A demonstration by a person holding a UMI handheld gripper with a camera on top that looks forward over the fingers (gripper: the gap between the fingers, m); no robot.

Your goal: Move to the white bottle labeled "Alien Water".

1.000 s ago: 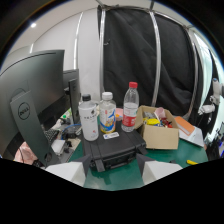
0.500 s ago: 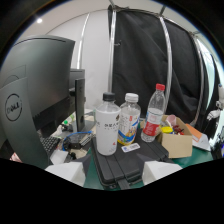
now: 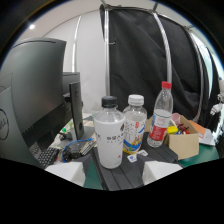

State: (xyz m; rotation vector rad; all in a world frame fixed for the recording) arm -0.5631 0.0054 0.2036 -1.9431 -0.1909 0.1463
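approach nearly done | our gripper [image 3: 112,175] fingers wide apart, empty | white bottle [image 3: 109,133] stands just ahead, slightly nearer the left finger, on the black case [image 3: 125,175] | we judge only final closing remains

The white bottle [image 3: 109,137] looks like milky, semi-matt plastic with a black cap that shines a little. Beside it the clear bottle [image 3: 134,130] is glossy see-through plastic with a printed wrap and a whitish cap. The red-capped bottle [image 3: 161,120] is also clear, shiny plastic with a red paper or film label. They stand on a black case [image 3: 125,167] of ribbed, matt hard plastic. The box [image 3: 183,141] is plain brown cardboard, dull and rough-edged. The monitor [image 3: 35,95] has a smooth, dark grey plastic back. The backdrop [image 3: 140,55] is matt black cloth. The tongs [image 3: 116,173] are pale, smooth plastic. The tabletop [image 3: 207,157] is flat green, matt.
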